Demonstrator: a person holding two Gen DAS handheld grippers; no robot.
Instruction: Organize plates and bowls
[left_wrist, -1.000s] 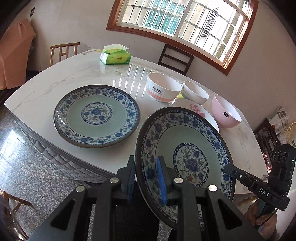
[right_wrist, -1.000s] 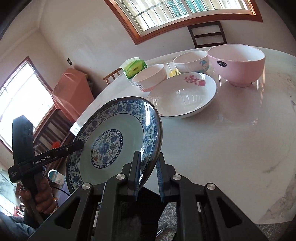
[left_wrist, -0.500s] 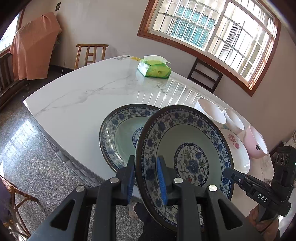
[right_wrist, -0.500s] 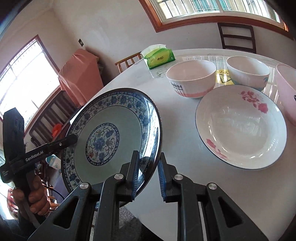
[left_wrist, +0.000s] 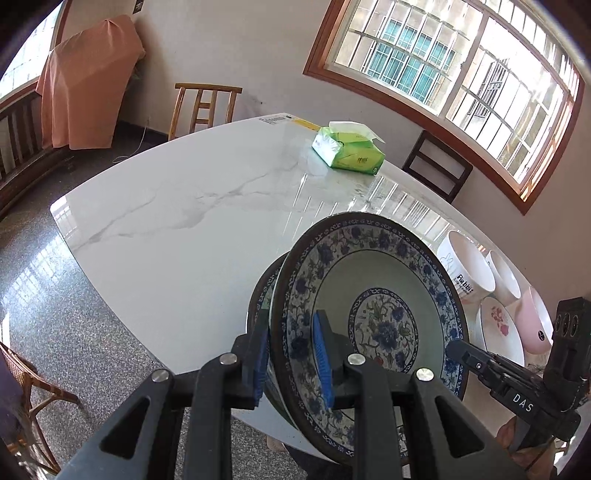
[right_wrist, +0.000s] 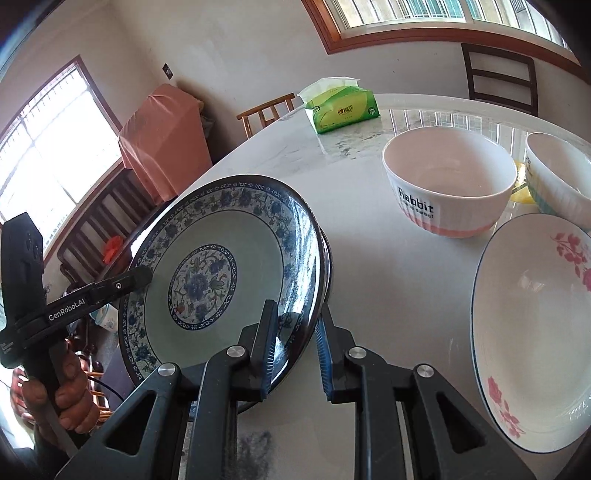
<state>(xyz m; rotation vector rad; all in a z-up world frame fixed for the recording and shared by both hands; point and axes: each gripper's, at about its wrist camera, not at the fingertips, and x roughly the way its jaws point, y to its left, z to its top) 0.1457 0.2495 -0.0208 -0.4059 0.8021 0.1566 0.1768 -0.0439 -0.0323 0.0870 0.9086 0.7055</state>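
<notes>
Both grippers hold one blue-patterned plate by opposite rims. My left gripper is shut on its near rim; my right gripper is shut on the other rim. The held plate sits just over a second matching plate on the table, whose edge peeks out from under it. A white flowered plate, a "Rabbit" bowl, a second white bowl and a pink bowl stand to the right.
The white marble table has a green tissue pack at its far side. Wooden chairs stand around it. A cloth-covered object stands by the wall.
The held plate has moved left across the table and now covers nearly all of the second blue plate. Both grippers stay shut on it.
</notes>
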